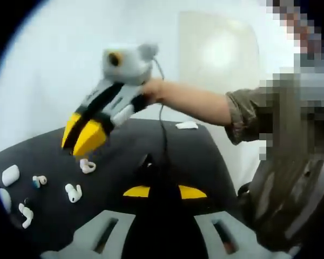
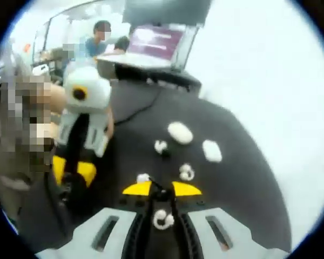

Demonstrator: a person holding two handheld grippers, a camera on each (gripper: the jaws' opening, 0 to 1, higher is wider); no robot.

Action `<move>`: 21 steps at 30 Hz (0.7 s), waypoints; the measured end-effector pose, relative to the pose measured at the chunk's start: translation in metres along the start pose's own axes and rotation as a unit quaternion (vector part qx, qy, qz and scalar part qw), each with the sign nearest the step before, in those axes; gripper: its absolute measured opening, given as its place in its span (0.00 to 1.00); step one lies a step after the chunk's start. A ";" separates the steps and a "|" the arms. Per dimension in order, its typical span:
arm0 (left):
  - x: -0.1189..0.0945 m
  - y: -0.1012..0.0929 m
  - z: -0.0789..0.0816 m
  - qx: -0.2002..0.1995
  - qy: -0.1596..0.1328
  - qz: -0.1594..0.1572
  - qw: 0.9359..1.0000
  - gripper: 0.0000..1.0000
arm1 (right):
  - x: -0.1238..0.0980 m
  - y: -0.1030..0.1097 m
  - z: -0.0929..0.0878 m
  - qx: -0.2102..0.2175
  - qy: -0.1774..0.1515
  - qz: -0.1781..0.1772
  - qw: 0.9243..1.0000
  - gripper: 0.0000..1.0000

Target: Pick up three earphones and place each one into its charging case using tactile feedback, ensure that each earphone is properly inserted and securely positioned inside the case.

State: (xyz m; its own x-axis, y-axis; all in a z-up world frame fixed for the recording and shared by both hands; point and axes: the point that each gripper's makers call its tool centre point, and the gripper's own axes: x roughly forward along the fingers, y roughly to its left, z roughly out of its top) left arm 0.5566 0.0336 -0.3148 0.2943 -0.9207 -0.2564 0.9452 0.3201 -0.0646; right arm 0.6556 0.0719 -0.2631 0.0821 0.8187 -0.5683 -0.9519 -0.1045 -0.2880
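Observation:
Over the black table (image 1: 183, 156), my right gripper (image 1: 78, 148) points down with its yellow jaws close together and a white earphone (image 1: 87, 166) at their tips. In the right gripper view, that earphone (image 2: 163, 218) sits in the slot between my right gripper's (image 2: 162, 190) jaws. More earphones (image 2: 186, 171) (image 2: 143, 178) (image 2: 161, 145) lie just ahead, with two white charging cases (image 2: 180, 132) (image 2: 211, 151) beyond. My left gripper (image 1: 164, 191) hangs back over the table, jaws nearly together with nothing in them. In the right gripper view, it (image 2: 74, 171) stands at the left.
Loose earphones (image 1: 74, 192) (image 1: 39, 181) (image 1: 26, 215) and a case (image 1: 11, 175) lie at the table's left. A small white object (image 1: 187, 125) rests at the far edge. A black cable (image 1: 163, 129) runs across the cloth. A laptop (image 2: 156, 40) stands behind, and a person's sleeve (image 1: 248, 113) is at the right.

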 end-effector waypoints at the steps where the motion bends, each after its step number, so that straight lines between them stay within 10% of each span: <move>1: 0.000 0.000 0.000 0.001 0.000 0.001 1.000 0.14 | -0.008 0.004 0.000 0.000 0.000 -0.003 1.000 0.15; 7: 0.000 0.002 0.000 0.003 0.001 0.002 1.000 0.14 | -0.045 0.038 -0.053 0.034 0.084 -0.033 0.995 0.15; 21: 0.000 0.006 0.000 -0.007 0.003 0.004 1.000 0.14 | -0.026 0.046 -0.091 0.115 0.099 -0.036 0.988 0.15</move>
State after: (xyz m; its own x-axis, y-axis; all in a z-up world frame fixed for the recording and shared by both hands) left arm 0.5620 0.0353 -0.3155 0.3013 -0.9169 -0.2619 0.9406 0.3309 -0.0763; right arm 0.6367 -0.0057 -0.3316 0.1862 0.6899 -0.6995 -0.9816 0.0994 -0.1633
